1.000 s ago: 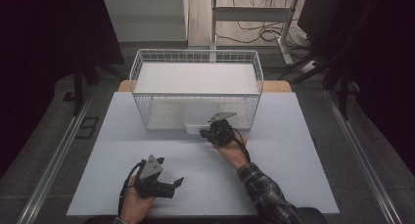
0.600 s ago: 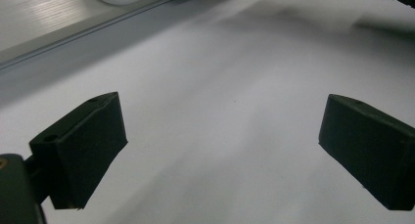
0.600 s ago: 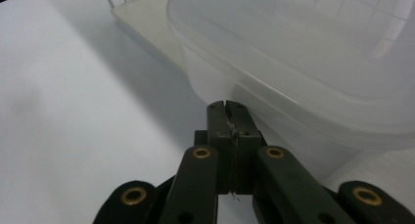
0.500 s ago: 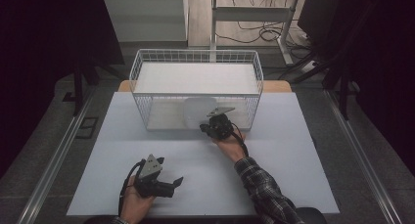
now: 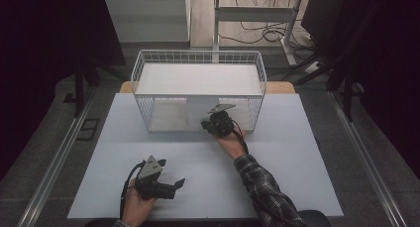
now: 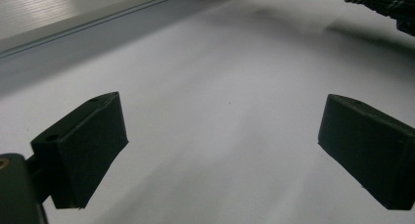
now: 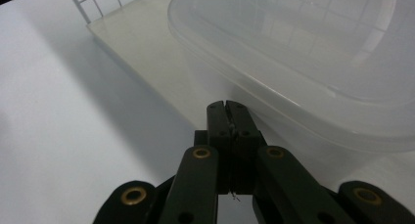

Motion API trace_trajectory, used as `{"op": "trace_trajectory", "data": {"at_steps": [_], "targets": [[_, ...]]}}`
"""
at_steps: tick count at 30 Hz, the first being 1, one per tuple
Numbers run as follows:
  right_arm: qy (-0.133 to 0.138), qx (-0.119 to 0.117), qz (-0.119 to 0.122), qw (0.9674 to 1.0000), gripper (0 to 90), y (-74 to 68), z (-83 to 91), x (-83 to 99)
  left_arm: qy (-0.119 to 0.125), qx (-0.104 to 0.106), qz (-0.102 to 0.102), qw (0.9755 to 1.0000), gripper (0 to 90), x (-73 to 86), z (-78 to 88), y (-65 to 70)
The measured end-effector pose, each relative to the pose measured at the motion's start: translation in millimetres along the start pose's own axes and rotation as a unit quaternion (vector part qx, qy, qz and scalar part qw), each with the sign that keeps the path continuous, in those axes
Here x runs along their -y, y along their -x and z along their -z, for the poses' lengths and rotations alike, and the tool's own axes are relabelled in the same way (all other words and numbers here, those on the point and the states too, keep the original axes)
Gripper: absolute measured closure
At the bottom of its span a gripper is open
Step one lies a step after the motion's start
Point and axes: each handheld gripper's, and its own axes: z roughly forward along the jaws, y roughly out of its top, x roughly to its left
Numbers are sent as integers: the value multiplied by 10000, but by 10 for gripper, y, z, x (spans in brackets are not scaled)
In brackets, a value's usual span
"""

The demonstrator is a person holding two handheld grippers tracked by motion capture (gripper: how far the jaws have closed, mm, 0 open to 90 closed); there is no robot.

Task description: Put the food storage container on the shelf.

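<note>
On my screens the table (image 5: 297, 152) is a plain pale white with a faint bluish-grey cast, no pattern on it. My left tool (image 5: 171, 185) is black, with a grey three-cornered plate on top; in the left gripper view its two jaw blocks are matte black. My right tool (image 5: 210, 124) is black too, and in the right gripper view I see brass-coloured rivets on its black links. The wire basket (image 5: 143, 76) is white, a fine square grid. The container (image 7: 313, 53) is translucent, milky white. The sleeve (image 5: 262, 187) on my right arm is a dark plaid with lighter lines. The floor (image 5: 44, 133) is dull grey.
</note>
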Motion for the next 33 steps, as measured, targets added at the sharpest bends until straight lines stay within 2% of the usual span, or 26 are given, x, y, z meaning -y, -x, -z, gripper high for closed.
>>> {"op": "trace_trajectory", "data": {"at_steps": [9,15,16,19,21,22,23,25,33], "targets": [[5,32,14,10000,870,-10,8,-26,29,41,14,10000,41,1,8,-14],[-2,80,211,9997,727,-101,59,-10,19,70,15,10000,39,-2,12,-11],[-2,80,211,9997,727,-101,59,-10,19,70,15,10000,39,-2,12,-11],[16,53,264,9996,624,-141,121,7,3,89,12,10000,39,-2,8,-14],[7,30,268,9996,568,-151,155,15,-2,96,-6,10000,39,-3,8,-14],[7,30,268,9996,568,-151,155,15,-2,96,-6,10000,39,-3,8,-14],[7,24,283,9996,515,-161,194,27,3,105,-10,9999,38,-3,5,-14],[5,13,266,9996,471,-169,240,39,8,103,-18,9999,38,-4,5,-12],[126,-112,177,9997,301,-188,441,98,44,145,-37,9999,33,-2,-1,-14]]}}
